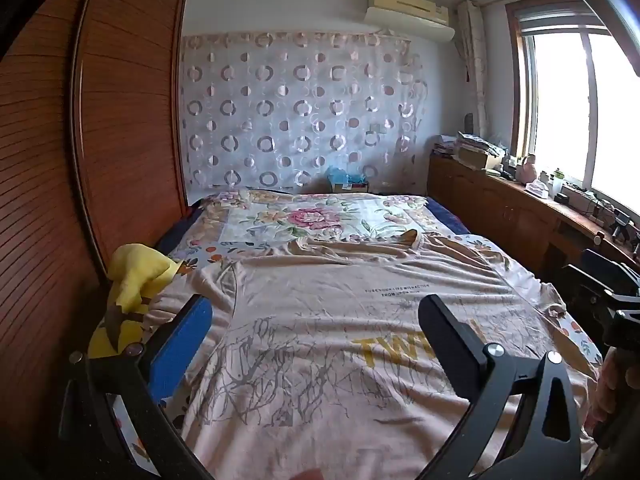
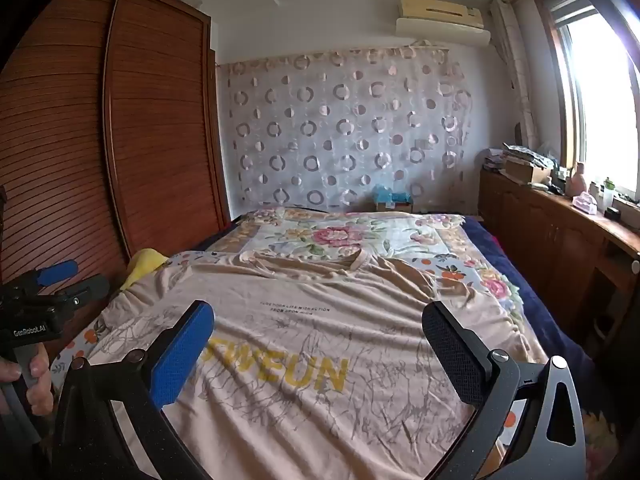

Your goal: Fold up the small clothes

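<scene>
A pale pink T-shirt (image 1: 320, 320) (image 2: 304, 340) with yellow letters and grey line print lies spread flat on the bed, its collar toward the far wall. My left gripper (image 1: 316, 320) hovers open above the shirt's left half, nothing between its fingers. Over the right half my right gripper (image 2: 320, 332) also stands wide open and empty. The left gripper shows again at the left edge of the right wrist view (image 2: 60, 280), held by a hand (image 2: 36, 376). A yellow garment (image 1: 136, 276) (image 2: 146, 262) lies bunched at the shirt's left.
The bed's floral cover (image 1: 304, 220) (image 2: 320, 236) reaches the patterned curtain at the far wall. A brown slatted wardrobe (image 1: 60, 160) (image 2: 80, 140) runs along the left. On the right, a wooden cabinet (image 1: 500, 200) (image 2: 560, 232) full of clutter sits under the window.
</scene>
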Action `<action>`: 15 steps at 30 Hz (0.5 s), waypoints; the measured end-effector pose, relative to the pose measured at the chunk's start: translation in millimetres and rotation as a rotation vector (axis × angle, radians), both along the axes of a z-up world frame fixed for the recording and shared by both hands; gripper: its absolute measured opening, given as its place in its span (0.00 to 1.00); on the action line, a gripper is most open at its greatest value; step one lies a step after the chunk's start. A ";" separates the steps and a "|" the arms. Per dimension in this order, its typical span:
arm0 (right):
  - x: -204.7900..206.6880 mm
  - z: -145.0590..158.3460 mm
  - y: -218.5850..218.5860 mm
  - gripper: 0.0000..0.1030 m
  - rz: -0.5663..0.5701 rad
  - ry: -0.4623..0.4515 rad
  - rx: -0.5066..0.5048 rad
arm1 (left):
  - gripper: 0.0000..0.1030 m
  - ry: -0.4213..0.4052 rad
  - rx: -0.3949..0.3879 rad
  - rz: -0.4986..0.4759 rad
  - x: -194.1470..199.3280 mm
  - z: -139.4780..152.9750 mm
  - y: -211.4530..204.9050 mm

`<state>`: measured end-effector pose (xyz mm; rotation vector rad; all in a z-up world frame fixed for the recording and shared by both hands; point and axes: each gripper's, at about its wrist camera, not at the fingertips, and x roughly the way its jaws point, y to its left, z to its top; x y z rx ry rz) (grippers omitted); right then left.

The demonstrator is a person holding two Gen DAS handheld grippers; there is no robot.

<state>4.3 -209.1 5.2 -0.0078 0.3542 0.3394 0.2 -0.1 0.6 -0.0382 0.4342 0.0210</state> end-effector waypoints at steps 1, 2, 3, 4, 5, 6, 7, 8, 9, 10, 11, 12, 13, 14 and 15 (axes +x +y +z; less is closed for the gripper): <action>0.1 -0.1 0.0 1.00 -0.001 0.002 0.000 | 1.00 0.000 0.001 -0.001 0.4 0.2 0.1; 0.1 -0.1 0.1 1.00 -0.001 0.002 0.000 | 1.00 0.000 0.002 -0.003 0.8 0.4 0.1; 0.2 -0.1 0.0 1.00 -0.001 0.004 0.000 | 1.00 -0.002 0.005 -0.005 1.2 0.5 0.1; 0.3 -0.1 -0.1 1.00 0.000 0.006 0.002 | 1.00 -0.002 0.007 -0.007 1.8 0.6 0.0; 0.3 0.0 -0.2 1.00 -0.002 0.005 0.002 | 1.00 -0.002 0.008 -0.008 2.6 0.6 -0.2; 0.5 -0.1 -0.3 1.00 -0.002 0.005 0.002 | 1.00 -0.011 -0.001 0.006 -1.8 0.6 -0.3; 0.8 0.0 -0.1 1.00 -0.001 0.007 0.002 | 1.00 -0.010 -0.001 0.006 -2.1 1.0 -0.4; 0.8 0.0 -0.1 1.00 -0.001 0.006 0.002 | 1.00 -0.010 0.000 0.006 -2.5 1.6 -0.5; 0.5 -0.1 -0.1 1.00 0.000 0.003 0.002 | 1.00 -0.010 0.000 0.005 -3.2 2.3 -0.5; 0.7 0.0 0.1 1.00 -0.001 0.003 0.000 | 1.00 -0.011 0.001 0.006 -4.0 3.2 -0.6; 0.9 -0.1 -0.2 1.00 -0.001 0.002 0.001 | 1.00 -0.013 0.002 0.007 -4.9 4.1 -0.7; 1.1 0.0 -0.6 1.00 -0.001 0.002 0.003 | 1.00 -0.009 0.001 0.007 -1.2 0.1 -0.5; 1.6 0.2 -0.8 1.00 -0.001 0.001 0.003 | 1.00 -0.010 0.002 0.008 -1.2 0.3 -0.4; 1.2 1.0 -0.8 1.00 -0.002 0.001 0.002 | 1.00 -0.011 0.003 0.009 -1.2 0.4 -0.2; 0.3 0.3 -0.9 1.00 -0.002 0.001 0.002 | 1.00 -0.010 0.002 0.006 -1.5 0.1 -0.9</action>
